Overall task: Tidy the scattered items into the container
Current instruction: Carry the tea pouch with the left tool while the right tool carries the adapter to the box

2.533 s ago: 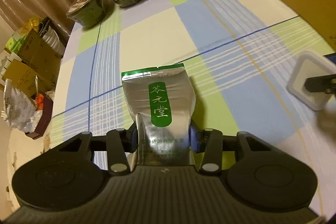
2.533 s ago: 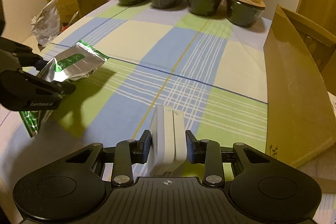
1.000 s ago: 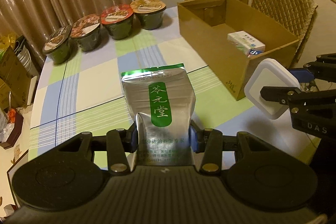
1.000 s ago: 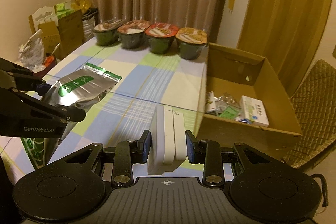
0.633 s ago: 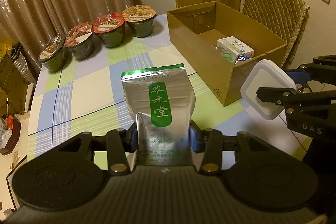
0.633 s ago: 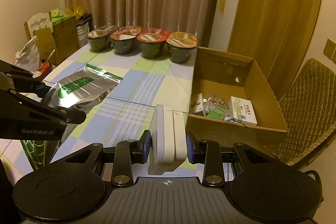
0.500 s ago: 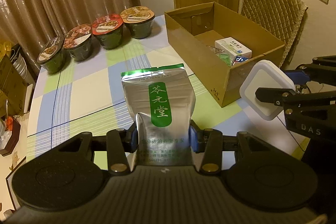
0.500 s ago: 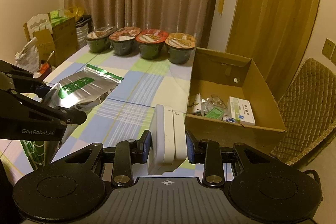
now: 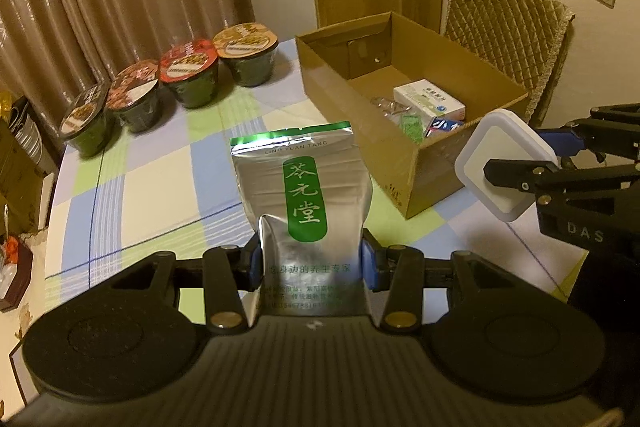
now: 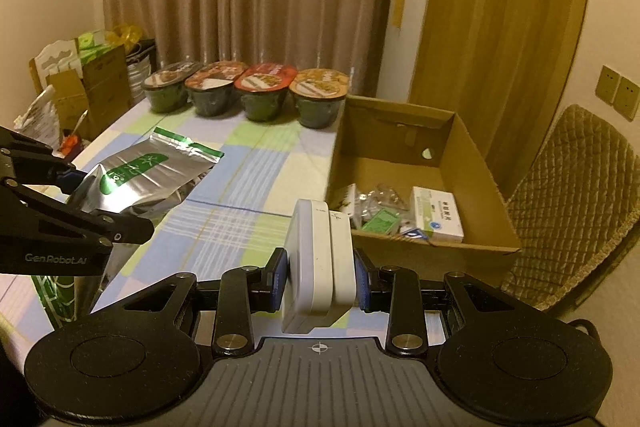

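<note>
Silver foil pouch point(image 9: 303, 187) is held aloft, clamped in left gripper point(image 9: 311, 263), short of cardboard box point(image 9: 416, 163) | white case point(image 10: 320, 259) is pinched in right gripper point(image 10: 320, 281), near box front wall | box already holds small packets; both items remain undeposited | four noodle bowls point(image 10: 244, 95) are lined beyond box on desk point(image 9: 160, 163), path unobstructed

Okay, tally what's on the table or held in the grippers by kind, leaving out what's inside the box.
Instant noodle bowls: 4
Cardboard box: 1
Silver foil pouch, held by the left gripper: 1
White square device, held by the right gripper: 1
Total: 7
</note>
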{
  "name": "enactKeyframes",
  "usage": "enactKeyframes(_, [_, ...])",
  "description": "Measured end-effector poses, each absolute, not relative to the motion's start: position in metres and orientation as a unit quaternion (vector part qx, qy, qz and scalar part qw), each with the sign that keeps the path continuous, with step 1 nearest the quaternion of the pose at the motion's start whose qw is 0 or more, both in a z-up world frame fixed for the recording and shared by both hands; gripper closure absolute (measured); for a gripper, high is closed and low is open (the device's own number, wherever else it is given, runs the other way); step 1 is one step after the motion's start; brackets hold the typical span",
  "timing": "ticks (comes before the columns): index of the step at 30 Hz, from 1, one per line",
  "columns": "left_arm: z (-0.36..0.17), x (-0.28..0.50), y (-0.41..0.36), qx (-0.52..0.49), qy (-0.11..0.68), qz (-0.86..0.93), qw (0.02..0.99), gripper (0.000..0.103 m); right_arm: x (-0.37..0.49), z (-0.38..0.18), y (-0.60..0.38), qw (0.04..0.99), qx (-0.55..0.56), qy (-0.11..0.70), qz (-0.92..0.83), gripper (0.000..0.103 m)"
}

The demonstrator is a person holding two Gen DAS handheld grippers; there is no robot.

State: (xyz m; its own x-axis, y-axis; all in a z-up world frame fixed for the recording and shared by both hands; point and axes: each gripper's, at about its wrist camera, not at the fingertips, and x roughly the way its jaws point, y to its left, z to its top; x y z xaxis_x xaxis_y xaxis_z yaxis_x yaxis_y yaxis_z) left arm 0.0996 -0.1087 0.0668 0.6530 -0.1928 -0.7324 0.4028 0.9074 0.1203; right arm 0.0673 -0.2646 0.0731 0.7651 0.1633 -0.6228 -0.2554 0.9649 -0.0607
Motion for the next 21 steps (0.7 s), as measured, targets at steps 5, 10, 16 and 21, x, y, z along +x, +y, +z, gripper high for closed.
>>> enactKeyframes(5, [0.074,0.112,-0.128,0.137,0.375,-0.181,0.899,0.062,0.079,0.079,-0.283,0.941,-0.061,0.320,0.093,0.066])
enactKeyframes(10, [0.086,0.133,-0.152,0.129,0.364,-0.201,0.900,0.062,0.093,0.086,-0.303,0.945,-0.054,0.311,0.079,0.066])
enactKeyframes(16, [0.104,0.164,-0.184,0.110,0.352,-0.226,0.902,0.062,0.120,0.097,-0.325,0.951,-0.050,0.299,0.065,0.066])
enactKeyframes(21, [0.113,0.195,-0.212,0.097,0.344,-0.244,0.902,0.062,0.144,0.100,-0.341,0.953,-0.055,0.292,0.054,0.066])
